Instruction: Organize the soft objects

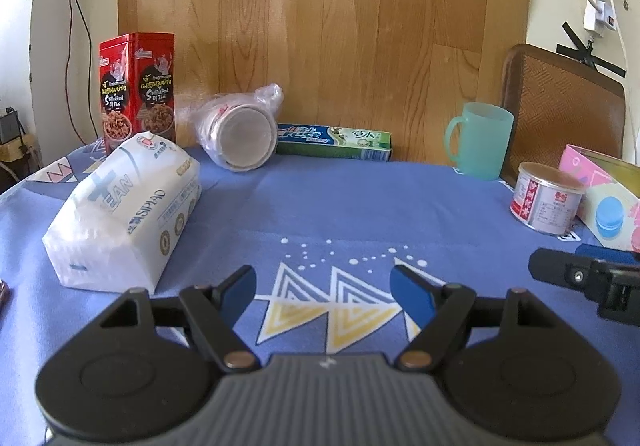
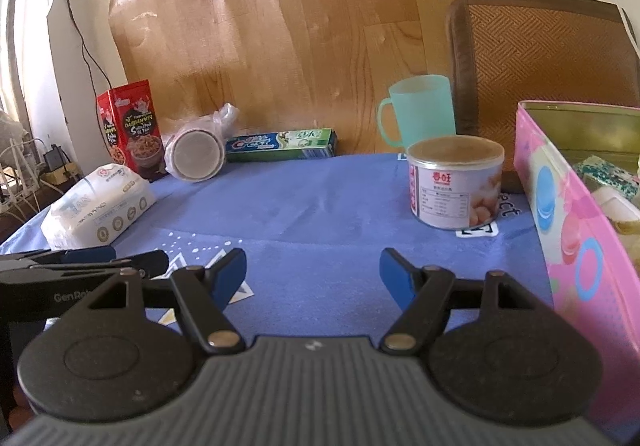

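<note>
Hovering wide and empty, left tongs [image 1: 324, 292] and right tongs [image 2: 312, 276]; tissue pack [image 1: 124, 214] on tabletop [image 1: 340, 198], far from pink box [image 2: 576, 238]: sorting apparently unfinished.

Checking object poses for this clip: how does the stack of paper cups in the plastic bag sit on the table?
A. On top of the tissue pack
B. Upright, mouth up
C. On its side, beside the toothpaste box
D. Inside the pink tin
C: the bagged paper cups lie on their side, round end toward the camera, next to the toothpaste box.
</note>
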Available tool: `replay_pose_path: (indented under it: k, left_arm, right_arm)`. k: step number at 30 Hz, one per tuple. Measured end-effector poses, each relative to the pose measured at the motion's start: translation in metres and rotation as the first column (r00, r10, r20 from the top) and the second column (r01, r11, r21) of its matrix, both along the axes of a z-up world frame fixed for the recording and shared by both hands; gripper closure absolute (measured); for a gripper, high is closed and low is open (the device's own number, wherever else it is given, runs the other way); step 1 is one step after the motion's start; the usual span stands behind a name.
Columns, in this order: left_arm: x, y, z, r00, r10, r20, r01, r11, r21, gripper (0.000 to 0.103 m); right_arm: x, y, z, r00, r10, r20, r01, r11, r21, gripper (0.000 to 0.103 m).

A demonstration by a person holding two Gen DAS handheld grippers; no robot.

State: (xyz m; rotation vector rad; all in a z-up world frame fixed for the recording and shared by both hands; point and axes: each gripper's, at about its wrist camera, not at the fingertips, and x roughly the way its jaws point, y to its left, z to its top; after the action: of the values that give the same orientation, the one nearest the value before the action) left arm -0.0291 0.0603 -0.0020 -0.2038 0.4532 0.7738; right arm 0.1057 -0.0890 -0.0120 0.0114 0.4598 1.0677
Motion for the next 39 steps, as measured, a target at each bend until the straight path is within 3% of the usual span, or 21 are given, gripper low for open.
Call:
replay_pose_path:
  k: [12,17,23,26,28,31,33,39]
  left_arm:
    - [-0.003,0.0,0.001,1.0,-0.023,0.021,0.023,1.0,-0.01,0.026]
    - [-0.003,0.001,0.002,1.0,-0.02,0.014,0.02,1.0,-0.007,0.021]
    - [-0.009,0.006,0.002,1.0,0.002,-0.011,-0.003,0.998,-0.067,0.017]
    - [-0.015,0.006,0.004,0.997,0.037,-0.068,-0.046,0.989,-0.143,0.016]
    - [-0.024,0.0,0.014,0.998,0.034,-0.051,-0.042,0.984,-0.173,0.013]
    - [-0.032,-0.02,0.036,0.998,0.03,-0.05,-0.035,0.996,-0.086,0.001]
    - [-0.034,-0.033,0.047,0.999,0.019,-0.048,-0.021,0.999,-0.045,0.0]
    - [-0.032,-0.061,0.069,0.999,-0.053,-0.01,0.052,0.996,-0.077,0.0]
  right_arm:
    - [0.002,-0.002,0.0,1.0,-0.023,0.0,0.023,1.0,0.007,0.027]
    - [-0.002,0.0,0.0,0.999,-0.029,0.03,0.029,1.0,-0.008,0.027]
    - [-0.026,-0.027,0.004,0.999,-0.05,0.0,0.05,0.999,-0.021,0.027]
    - [-0.04,-0.045,0.021,0.998,-0.065,0.011,0.065,0.998,-0.004,0.027]
    - [-0.048,-0.061,0.035,0.997,-0.077,-0.001,0.077,0.997,0.027,0.022]
    - [-0.059,-0.078,0.049,0.995,-0.096,-0.007,0.097,0.993,0.068,0.015]
    - [-0.065,-0.082,0.053,0.994,-0.109,-0.011,0.11,0.991,0.076,0.012]
    - [-0.069,-0.094,0.056,0.984,-0.18,0.01,0.179,0.982,0.062,0.003]
